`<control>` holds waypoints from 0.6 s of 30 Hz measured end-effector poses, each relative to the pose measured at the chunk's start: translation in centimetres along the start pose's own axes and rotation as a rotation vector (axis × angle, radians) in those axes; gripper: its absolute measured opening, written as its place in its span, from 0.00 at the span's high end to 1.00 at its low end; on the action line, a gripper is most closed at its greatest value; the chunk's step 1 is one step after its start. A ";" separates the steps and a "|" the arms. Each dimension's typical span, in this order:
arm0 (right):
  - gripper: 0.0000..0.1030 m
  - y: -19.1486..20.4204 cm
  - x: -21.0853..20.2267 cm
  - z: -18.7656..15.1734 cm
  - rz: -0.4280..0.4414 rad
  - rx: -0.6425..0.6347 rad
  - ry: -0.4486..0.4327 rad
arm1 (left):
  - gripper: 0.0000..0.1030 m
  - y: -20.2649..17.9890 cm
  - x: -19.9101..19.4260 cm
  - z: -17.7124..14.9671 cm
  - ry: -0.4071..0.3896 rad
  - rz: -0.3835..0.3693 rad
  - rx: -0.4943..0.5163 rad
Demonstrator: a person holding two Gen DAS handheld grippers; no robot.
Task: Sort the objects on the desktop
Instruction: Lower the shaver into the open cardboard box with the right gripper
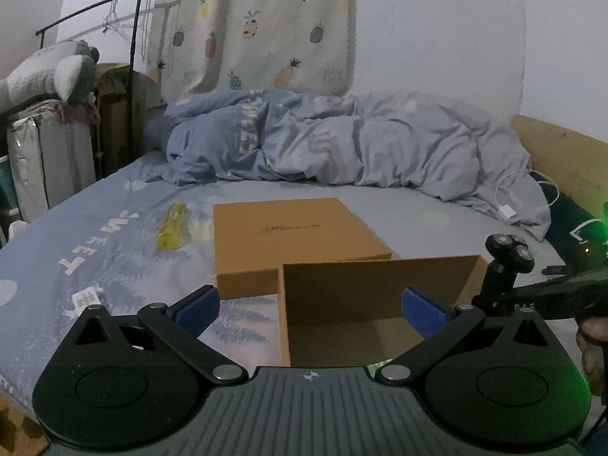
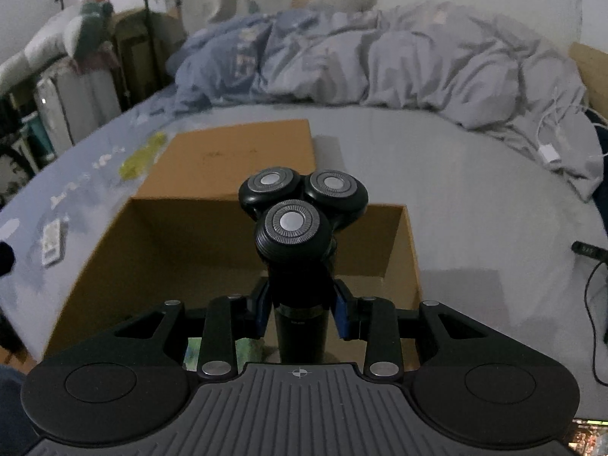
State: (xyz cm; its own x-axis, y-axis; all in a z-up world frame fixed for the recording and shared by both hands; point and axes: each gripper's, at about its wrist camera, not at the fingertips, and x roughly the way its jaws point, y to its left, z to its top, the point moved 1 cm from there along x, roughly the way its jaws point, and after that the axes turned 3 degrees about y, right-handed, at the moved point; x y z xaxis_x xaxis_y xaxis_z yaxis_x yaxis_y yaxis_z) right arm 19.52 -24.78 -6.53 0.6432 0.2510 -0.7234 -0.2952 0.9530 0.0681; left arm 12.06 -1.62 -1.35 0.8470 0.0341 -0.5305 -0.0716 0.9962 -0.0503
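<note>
**Ana:** So, where do things stand? The right gripper (image 2: 302,304) has its blue pads clamped on the body of the black three-headed electric shaver (image 2: 300,224), heads up and forward, and it hangs over the open brown cardboard box (image 2: 95,266) on the bed.

**Ben:** Right, and the hold looks low on a smooth round handle. My worry is that the top-heavy shaver pivots between the pads as the gripper tips down, then drops out of line.

**Ana:** Where would it land?

**Ben:** Probably inside, since the box mouth is wide under it. But the far wall is close behind the heads in the right wrist view. If the shaver goes too far forward, the heads could knock that wall or push the light box along the grey-blue bedsheet (image 1: 342,205).

**Ana:** The soft bed would not steady the box either. What about the other side?

**Ben:** The left gripper (image 1: 309,307) is spread wide and holds nothing. Its pads sit either side of the box's near left part, not touching as far as I can tell. From its view the shaver (image 1: 507,262) is at the box's right edge, so a release too early might catch the rim.

**Ana:** And the rest?

**Ben:** The flat brown cardboard lid (image 1: 296,243) lies just behind the box, and the yellow translucent object (image 1: 173,230) lies to its left on the sheet, out of the way.
</note>
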 end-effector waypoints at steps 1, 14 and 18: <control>0.64 0.0 0.4 -0.1 -0.004 -0.003 0.008 | 0.00 0.0 0.0 0.0 0.002 -0.001 -0.002; 0.64 -0.1 3.5 0.0 -0.028 -0.026 0.059 | 0.00 0.2 0.8 -0.3 0.015 -0.008 -0.008; 0.64 -0.5 3.3 0.1 -0.043 -0.039 0.066 | 0.00 0.4 0.7 -0.3 0.014 -0.012 -0.011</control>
State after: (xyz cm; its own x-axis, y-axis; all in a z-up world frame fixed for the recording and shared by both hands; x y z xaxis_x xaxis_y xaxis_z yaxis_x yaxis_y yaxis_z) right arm 21.93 -24.42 -8.88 0.6082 0.1968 -0.7690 -0.2962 0.9551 0.0102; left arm 12.46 -1.26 -2.04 0.8404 0.0210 -0.5416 -0.0673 0.9956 -0.0657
